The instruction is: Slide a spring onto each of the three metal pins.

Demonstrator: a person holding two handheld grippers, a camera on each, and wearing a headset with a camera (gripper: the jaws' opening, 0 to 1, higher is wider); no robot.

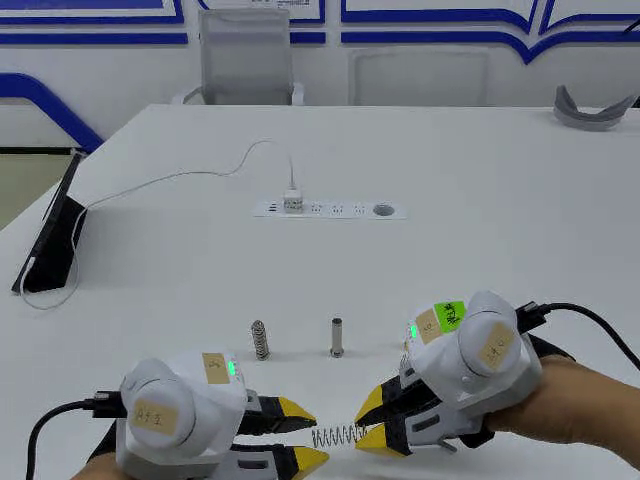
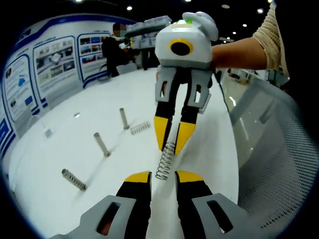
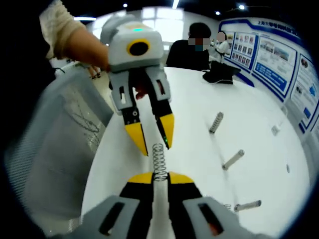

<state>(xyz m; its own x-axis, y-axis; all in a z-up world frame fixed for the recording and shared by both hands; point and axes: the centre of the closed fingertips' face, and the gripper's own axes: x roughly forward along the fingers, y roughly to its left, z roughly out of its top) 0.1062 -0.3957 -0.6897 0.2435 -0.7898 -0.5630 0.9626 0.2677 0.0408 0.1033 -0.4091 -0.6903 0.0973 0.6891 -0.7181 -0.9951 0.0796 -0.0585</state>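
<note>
Grasping the spring point(image 1: 335, 436) by one end, just nearside of the bare pin point(image 1: 337, 337), the right hand-held gripper point(image 1: 360, 430) faces the released left hand-held gripper point(image 1: 315, 435) at its free end. Next, I judge: keep the bore clear, square over the pin.

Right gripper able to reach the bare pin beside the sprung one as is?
Probably yes. The bare pin stands upright on open table ahead of the right gripper, which seems to grip a spring; nothing lies between, and the sprung pin stands apart beside it.
</note>
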